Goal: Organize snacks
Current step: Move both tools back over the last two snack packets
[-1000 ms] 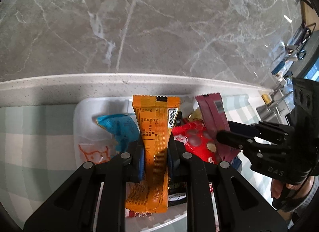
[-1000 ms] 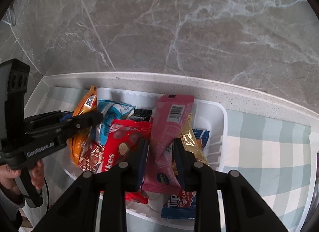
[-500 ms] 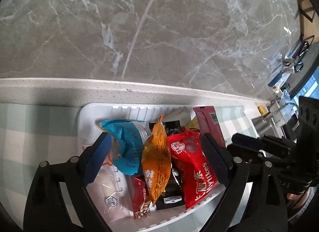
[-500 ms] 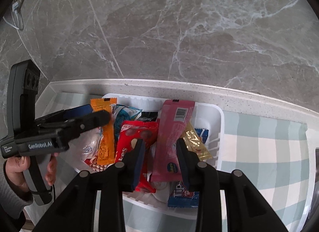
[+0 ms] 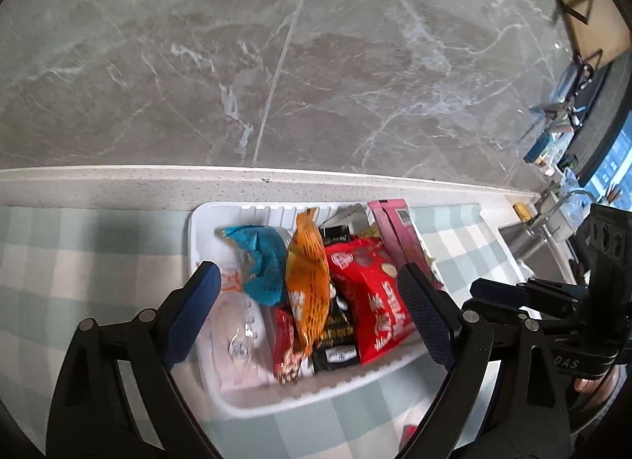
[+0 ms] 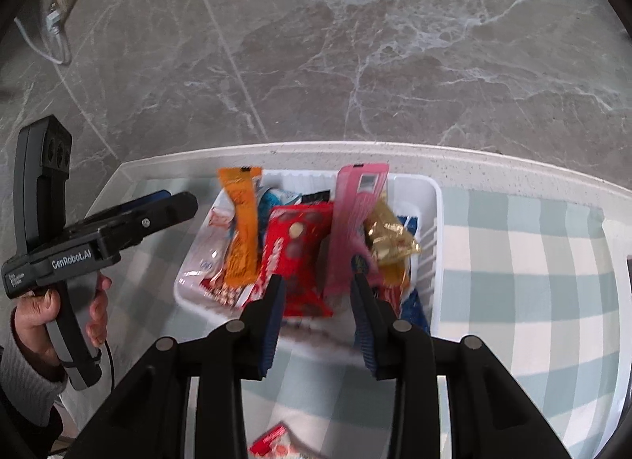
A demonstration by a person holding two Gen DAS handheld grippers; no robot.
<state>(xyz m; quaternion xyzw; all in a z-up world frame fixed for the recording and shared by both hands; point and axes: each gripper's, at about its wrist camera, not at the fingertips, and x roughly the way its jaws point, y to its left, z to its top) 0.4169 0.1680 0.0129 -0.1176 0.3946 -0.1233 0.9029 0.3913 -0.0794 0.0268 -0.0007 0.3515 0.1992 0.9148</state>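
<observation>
A white tray (image 5: 197, 237) (image 6: 432, 198) on the checked cloth holds several snack packs. An orange pack (image 5: 307, 285) (image 6: 241, 230) stands on edge between a blue pack (image 5: 262, 265) and a red pack (image 5: 371, 297) (image 6: 296, 253). A pink bar (image 6: 355, 222) (image 5: 395, 222) leans upright beside a gold wrapper (image 6: 389, 241). My left gripper (image 5: 312, 309) is wide open and empty in front of the tray; it also shows in the right wrist view (image 6: 173, 202). My right gripper (image 6: 318, 301) is open just before the pink bar, not gripping it.
A grey marble wall (image 5: 316, 64) rises behind a white ledge (image 5: 118, 182). A small red wrapper (image 6: 272, 443) lies on the cloth near the front edge. A sink area with clutter (image 5: 553, 198) is at the far right.
My left gripper let go of the orange pack, opened wide and drew back. My right gripper released the pink bar, which now leans in the tray, and pulled back.
</observation>
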